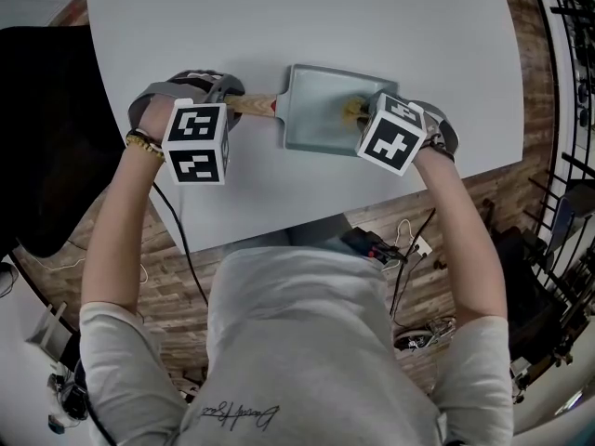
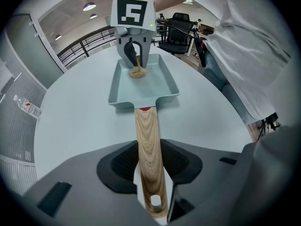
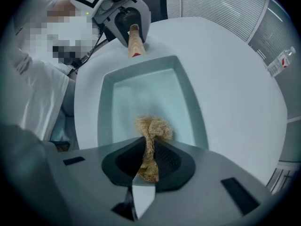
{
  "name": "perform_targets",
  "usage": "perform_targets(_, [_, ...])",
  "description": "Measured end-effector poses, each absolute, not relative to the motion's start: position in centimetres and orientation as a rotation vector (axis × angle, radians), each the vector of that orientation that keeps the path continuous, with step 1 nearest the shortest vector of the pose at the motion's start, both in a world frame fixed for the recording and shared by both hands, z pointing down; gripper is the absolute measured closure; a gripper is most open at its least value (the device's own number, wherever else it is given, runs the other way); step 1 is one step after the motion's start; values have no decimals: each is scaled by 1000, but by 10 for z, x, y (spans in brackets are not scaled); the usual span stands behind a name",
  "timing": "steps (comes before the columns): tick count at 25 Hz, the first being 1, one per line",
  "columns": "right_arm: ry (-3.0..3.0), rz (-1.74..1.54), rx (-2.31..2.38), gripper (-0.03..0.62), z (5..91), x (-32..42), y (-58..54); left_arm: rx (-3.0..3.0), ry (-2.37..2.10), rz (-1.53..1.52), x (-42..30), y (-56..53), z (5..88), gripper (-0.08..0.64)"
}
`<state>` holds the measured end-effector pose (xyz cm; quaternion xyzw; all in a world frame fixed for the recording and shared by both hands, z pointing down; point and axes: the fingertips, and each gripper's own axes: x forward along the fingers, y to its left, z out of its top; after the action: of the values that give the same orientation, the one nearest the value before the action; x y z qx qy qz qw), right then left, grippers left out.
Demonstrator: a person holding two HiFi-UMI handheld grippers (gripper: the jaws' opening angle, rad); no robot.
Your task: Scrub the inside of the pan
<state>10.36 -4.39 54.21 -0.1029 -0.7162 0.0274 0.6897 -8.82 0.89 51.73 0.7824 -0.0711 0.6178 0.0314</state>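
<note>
Left gripper [image 2: 151, 192] and right gripper [image 3: 143, 169] both point steeply down, forearms extended over the round pale grey table [image 1: 372, 26] and wood-plank floor [image 1: 483, 189]. On the table, the grey-green rectangular pan [image 1: 316, 114] lies crosswise, pointing right. The left jaws clamp its wooden handle [image 1: 251, 104]. The right jaws pinch a tan fibrous scrub wad [image 3: 151, 128] against the pan's inside.

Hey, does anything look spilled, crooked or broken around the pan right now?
Nothing stands out. The pan rests on the table, its wooden handle clamped in the left gripper, and the right gripper holds a fibre scrubber inside the pan. No spill or damage shows.
</note>
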Motion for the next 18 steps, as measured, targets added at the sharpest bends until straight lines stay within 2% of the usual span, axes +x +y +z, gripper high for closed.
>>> perform_targets(7, [-1596, -82, -143, 523, 545, 95, -90, 2409, -232, 1885, -86, 6, 519, 410])
perform_targets(18, [-1581, -86, -188, 523, 544, 95, -54, 2323, -358, 1899, -98, 16, 520, 411])
